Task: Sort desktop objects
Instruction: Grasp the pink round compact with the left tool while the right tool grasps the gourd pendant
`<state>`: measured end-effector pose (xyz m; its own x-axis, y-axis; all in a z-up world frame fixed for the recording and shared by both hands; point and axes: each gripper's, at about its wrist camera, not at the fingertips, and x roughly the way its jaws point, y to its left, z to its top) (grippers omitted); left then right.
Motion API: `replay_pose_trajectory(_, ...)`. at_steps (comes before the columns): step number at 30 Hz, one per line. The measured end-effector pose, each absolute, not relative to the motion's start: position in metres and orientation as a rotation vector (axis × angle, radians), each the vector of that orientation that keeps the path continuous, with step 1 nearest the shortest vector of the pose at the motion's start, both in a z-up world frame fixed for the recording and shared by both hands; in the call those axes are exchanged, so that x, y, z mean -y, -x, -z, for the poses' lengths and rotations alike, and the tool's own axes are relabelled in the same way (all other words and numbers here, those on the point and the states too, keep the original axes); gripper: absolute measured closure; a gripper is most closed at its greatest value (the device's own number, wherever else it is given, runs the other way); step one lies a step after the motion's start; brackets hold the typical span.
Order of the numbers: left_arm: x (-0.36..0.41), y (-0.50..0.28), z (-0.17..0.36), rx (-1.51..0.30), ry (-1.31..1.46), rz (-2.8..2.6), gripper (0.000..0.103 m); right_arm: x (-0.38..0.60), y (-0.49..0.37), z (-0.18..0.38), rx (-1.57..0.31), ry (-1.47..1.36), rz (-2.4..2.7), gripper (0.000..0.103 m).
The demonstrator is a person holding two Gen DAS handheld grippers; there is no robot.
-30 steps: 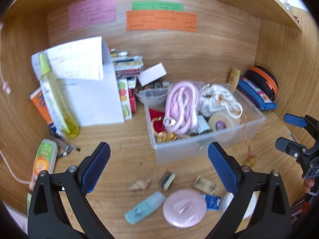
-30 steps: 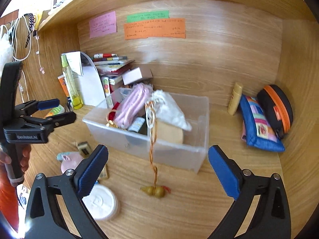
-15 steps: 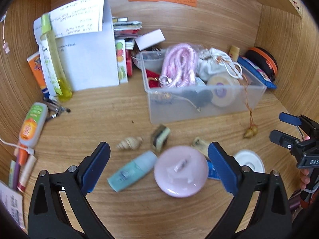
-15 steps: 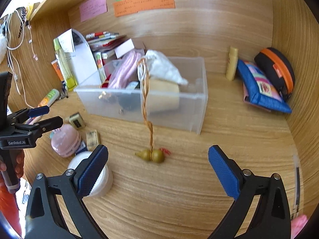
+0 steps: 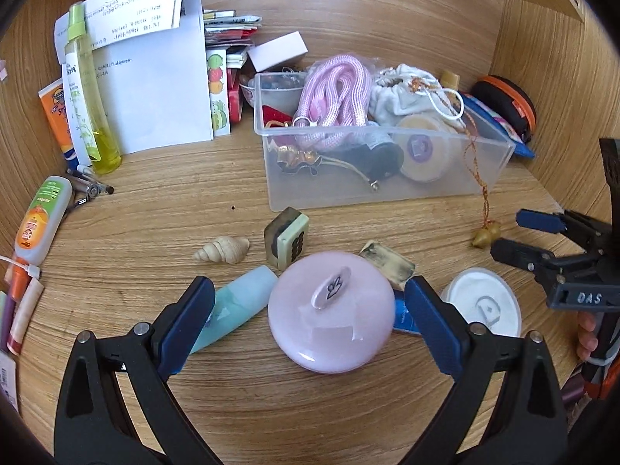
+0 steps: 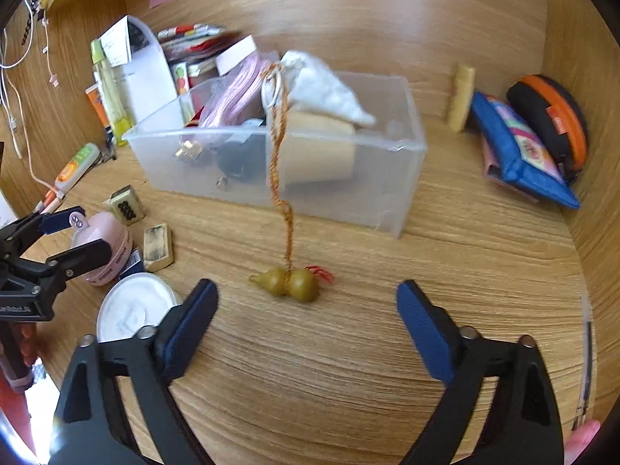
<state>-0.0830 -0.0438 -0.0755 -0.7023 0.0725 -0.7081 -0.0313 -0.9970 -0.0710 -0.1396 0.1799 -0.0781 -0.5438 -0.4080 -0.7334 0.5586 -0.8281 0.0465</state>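
Observation:
My left gripper (image 5: 308, 314) is open, its jaws on either side of a round pink case (image 5: 331, 316) on the desk; it also shows in the right wrist view (image 6: 102, 246). Beside the case lie a teal tube (image 5: 236, 302), a green tile (image 5: 286, 244), a shell (image 5: 223, 250), a worn tile (image 5: 387, 265) and a white round lid (image 5: 484, 308). My right gripper (image 6: 306, 316) is open just short of a gold gourd charm (image 6: 286, 285) whose cord hangs from the clear bin (image 6: 403, 178). The bin (image 5: 387, 193) holds a pink rope, white pouch and tape.
A yellow spray bottle (image 5: 87, 93), white papers and an orange tube stand at the back left. A blue pouch (image 6: 519, 151) and black-orange case (image 6: 554, 124) lie at the right wall. A small bottle (image 5: 38, 221) lies at the left edge.
Both grippers have moved lower and forward. The left one has closed in around the pink case; the right one has come nearer the gourd charm. Both stay open.

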Motion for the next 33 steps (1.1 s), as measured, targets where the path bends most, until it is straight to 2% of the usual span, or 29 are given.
replay_pose_trajectory(3, 0.042, 0.082, 0.076, 0.058, 1.178, -2.856, 0.004, -0.175, 0.144, 0.08, -0.295, -1.068, 2.331, 0.03)
replay_pose_trajectory(5, 0.04, 0.082, 0.076, 0.032, 1.175, -2.86, 0.008, -0.173, 0.146, 0.082, -0.314, -1.078, 2.322, 0.033)
replay_pose_trajectory(6, 0.039, 0.082, 0.076, 0.025, 1.176, -2.859, 0.009, -0.172, 0.146, 0.083, -0.317, -1.08, 2.319, 0.034)
replay_pose_trajectory(8, 0.038, 0.084, 0.078, 0.019, 1.189, -2.842, 0.021, -0.169, 0.147, 0.084, -0.328, -1.086, 2.306, 0.034)
replay_pose_trajectory(13, 0.037, 0.084, 0.078, 0.01, 1.188, -2.835, 0.024, -0.158, 0.142, 0.089, -0.408, -1.079, 2.274, 0.037)
replay_pose_trajectory(16, 0.036, 0.084, 0.079, 0.007, 1.182, -2.833, 0.028, -0.158, 0.141, 0.089, -0.394, -1.085, 2.252, 0.045)
replay_pose_trajectory(19, 0.036, 0.083, 0.078, 0.015, 1.164, -2.839, 0.04, -0.16, 0.142, 0.088, -0.378, -1.085, 2.262, 0.056)
replay_pose_trajectory(21, 0.036, 0.081, 0.079, 0.02, 1.16, -2.848, 0.04, -0.161, 0.141, 0.087, -0.37, -1.079, 2.262, 0.07)
replay_pose_trajectory(26, 0.04, 0.08, 0.079, 0.075, 1.158, -2.855, 0.04, -0.16, 0.137, 0.087, -0.378, -1.061, 2.252, 0.086)
replay_pose_trajectory(33, 0.048, 0.073, 0.073, 0.143, 1.133, -2.875, 0.041, -0.161, 0.132, 0.087, -0.412, -1.057, 2.251, 0.085)
